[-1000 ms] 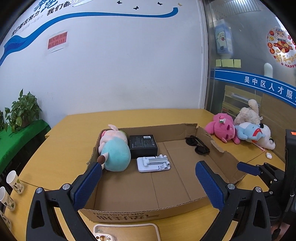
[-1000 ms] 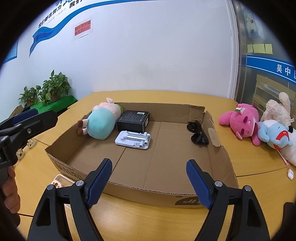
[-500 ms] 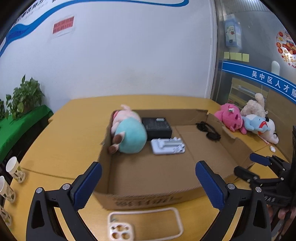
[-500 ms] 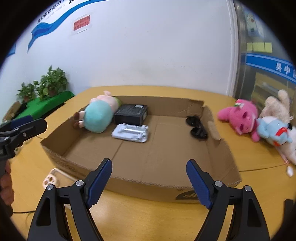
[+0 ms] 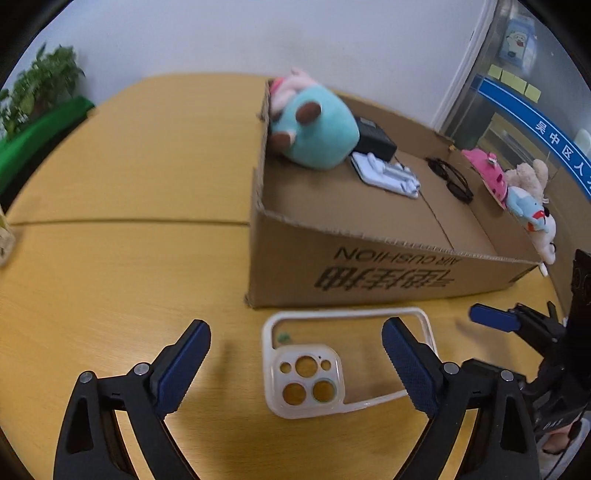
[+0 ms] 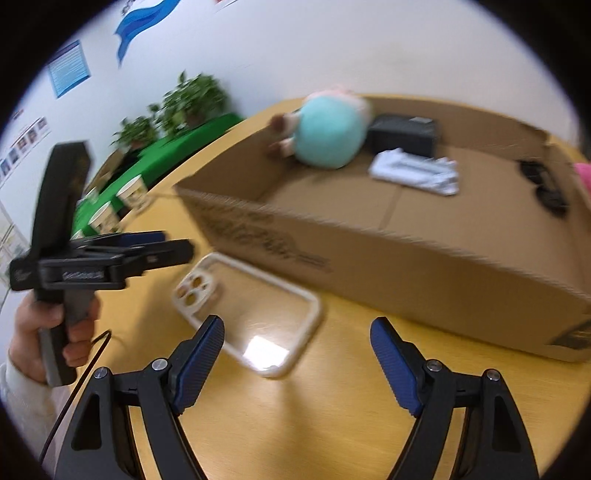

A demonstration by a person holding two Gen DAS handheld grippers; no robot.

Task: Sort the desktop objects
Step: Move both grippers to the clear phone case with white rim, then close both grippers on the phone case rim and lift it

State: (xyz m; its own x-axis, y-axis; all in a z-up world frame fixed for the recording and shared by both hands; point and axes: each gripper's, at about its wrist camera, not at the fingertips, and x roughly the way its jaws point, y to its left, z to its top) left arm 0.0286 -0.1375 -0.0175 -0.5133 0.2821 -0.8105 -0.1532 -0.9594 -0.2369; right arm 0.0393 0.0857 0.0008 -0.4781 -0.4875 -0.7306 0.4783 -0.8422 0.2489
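White wall (image 5: 221, 33), potted plants (image 6: 192, 96) on green ledge (image 5: 33, 136), wooden table (image 5: 129, 155).

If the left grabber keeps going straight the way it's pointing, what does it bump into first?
Most likely the clear phone case lying on the table, in front of the cardboard box. The left gripper has its closing jaws either side of it, not touching.

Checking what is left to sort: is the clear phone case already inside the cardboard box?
No, the phone case lies flat on the table just outside the cardboard box.
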